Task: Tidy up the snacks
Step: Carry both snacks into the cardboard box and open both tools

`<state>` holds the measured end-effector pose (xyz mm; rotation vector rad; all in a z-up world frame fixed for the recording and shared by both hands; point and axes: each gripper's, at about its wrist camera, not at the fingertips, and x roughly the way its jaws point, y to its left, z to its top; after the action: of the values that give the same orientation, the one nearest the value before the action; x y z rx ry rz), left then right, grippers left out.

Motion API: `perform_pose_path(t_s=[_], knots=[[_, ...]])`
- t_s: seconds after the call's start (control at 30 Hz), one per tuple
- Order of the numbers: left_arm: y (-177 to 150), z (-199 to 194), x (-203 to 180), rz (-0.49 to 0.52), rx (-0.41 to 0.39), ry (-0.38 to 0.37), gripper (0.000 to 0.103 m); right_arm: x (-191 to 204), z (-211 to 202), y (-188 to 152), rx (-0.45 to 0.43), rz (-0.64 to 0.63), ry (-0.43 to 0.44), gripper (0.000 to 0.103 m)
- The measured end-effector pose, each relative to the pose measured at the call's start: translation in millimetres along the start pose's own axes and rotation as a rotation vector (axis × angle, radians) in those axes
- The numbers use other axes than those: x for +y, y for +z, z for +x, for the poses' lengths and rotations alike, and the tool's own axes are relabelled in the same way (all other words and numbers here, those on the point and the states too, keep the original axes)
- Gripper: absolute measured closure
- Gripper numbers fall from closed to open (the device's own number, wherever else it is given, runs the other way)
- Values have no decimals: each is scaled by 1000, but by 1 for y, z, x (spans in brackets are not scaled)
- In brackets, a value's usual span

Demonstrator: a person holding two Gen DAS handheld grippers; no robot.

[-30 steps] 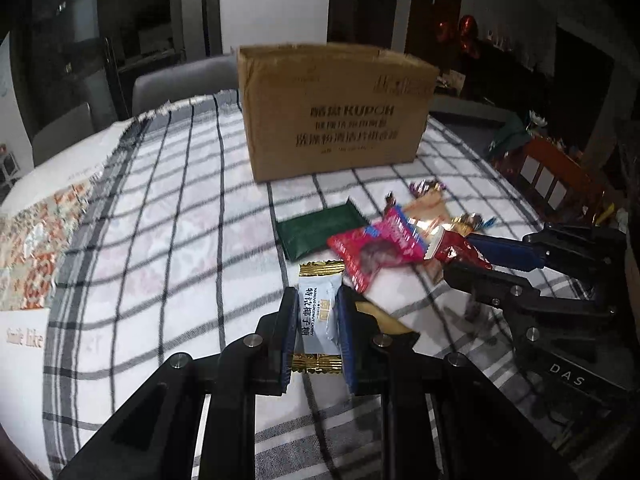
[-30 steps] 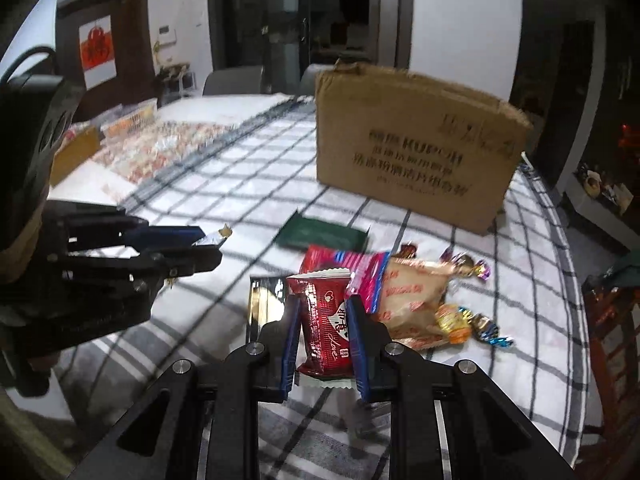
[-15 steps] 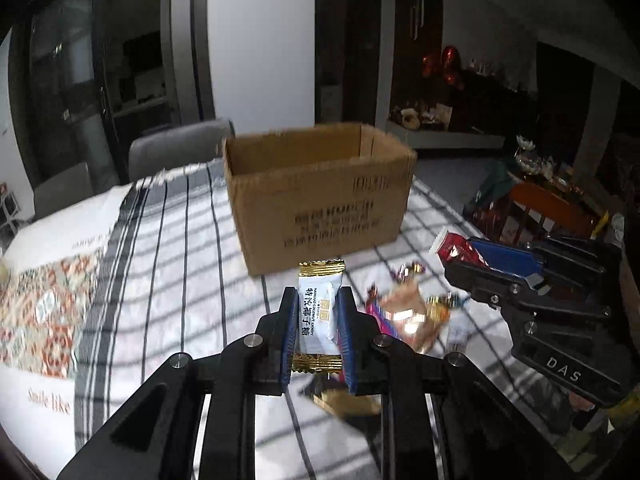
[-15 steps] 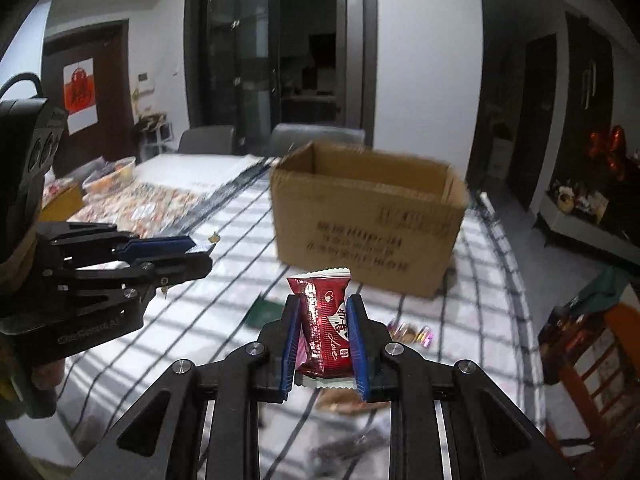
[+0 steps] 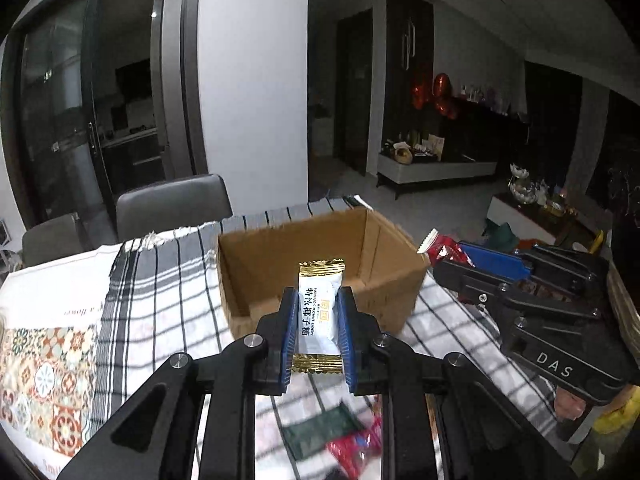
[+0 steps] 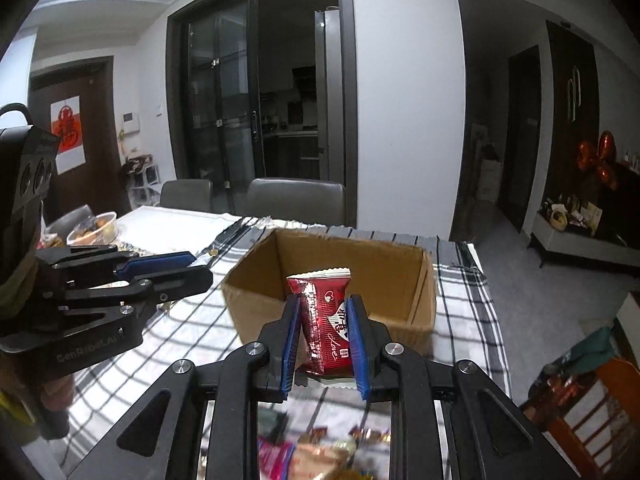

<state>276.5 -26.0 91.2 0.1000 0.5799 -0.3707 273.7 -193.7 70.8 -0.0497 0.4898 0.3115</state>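
A home dining room: checked tablecloth point(image 5: 160, 292) below the gripper, chairs point(image 6: 296, 198) and glass doors point(image 6: 256, 108) ahead.

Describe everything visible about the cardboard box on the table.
The open brown corrugated cardboard box stands upright on the black-and-white checked tablecloth. It has no lid or visible flaps, its top edges are roughly cut, and its plain inner walls show in both views. What can be seen of the inside looks empty; the floor is partly hidden. Nothing touches it except the cloth. The left tool and right tool hold wrapped snacks on the near side of it.
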Motion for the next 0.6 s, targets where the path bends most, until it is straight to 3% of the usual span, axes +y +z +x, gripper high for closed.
perform_pose_path(t_s=[0.47,0.53,0.57,0.6], knots=[[39,77,20,-14,48,-1,82,-42,71,37,50,40,-12,78],[40,83,20,-9,51,4,74,-45,78,39,57,51,-23,78],[40,86,20,-6,54,10,56,-48,82,39,64,60,-27,77],[40,86,20,-6,49,18,44,-48,83,38,66,65,-26,70]])
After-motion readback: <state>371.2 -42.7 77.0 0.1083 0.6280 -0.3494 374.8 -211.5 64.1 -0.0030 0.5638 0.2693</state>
